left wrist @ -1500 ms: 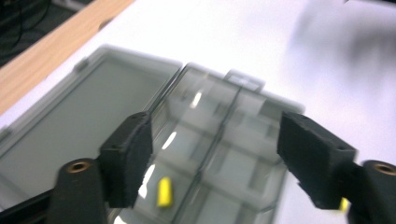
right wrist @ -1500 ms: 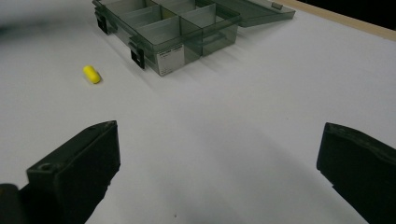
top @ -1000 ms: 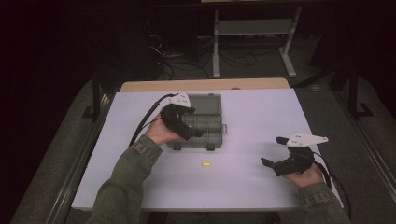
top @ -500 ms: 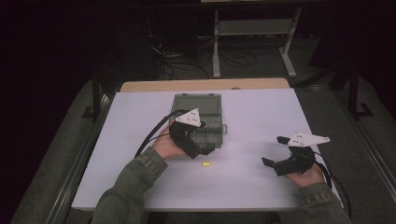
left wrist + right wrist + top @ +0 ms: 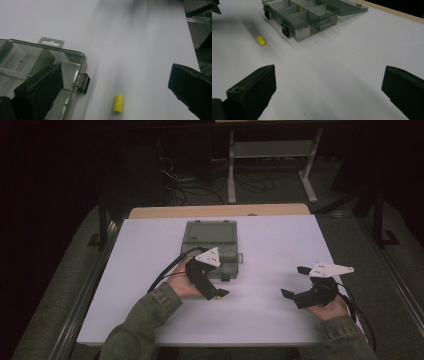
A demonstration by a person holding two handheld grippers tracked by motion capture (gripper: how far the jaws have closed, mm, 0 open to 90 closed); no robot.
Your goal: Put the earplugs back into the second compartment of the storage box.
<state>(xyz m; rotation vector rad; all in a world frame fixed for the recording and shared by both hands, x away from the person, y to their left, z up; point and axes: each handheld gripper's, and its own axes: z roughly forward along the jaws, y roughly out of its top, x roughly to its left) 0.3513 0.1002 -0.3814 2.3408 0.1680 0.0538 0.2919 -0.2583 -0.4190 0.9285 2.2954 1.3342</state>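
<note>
The left gripper (image 5: 218, 293) hangs with jaws spread wide over a small yellow capsule (image 5: 118, 103), which lies on the white tabletop (image 5: 280, 240) just beside the open compartment box (image 5: 307, 15), toward the near edge. Nothing is grasped yet; pickup seemingly remains. The right gripper (image 5: 295, 285) rests released near the right edge.

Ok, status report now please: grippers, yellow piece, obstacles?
Left gripper open above small yellow capsule. Right gripper open, idle. Clear plastic compartment box beside capsule.

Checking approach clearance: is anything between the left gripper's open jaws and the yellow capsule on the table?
Nothing visible. The yellow capsule lies on bare white table ahead of the left gripper; the compartment box sits off to one side.
</note>
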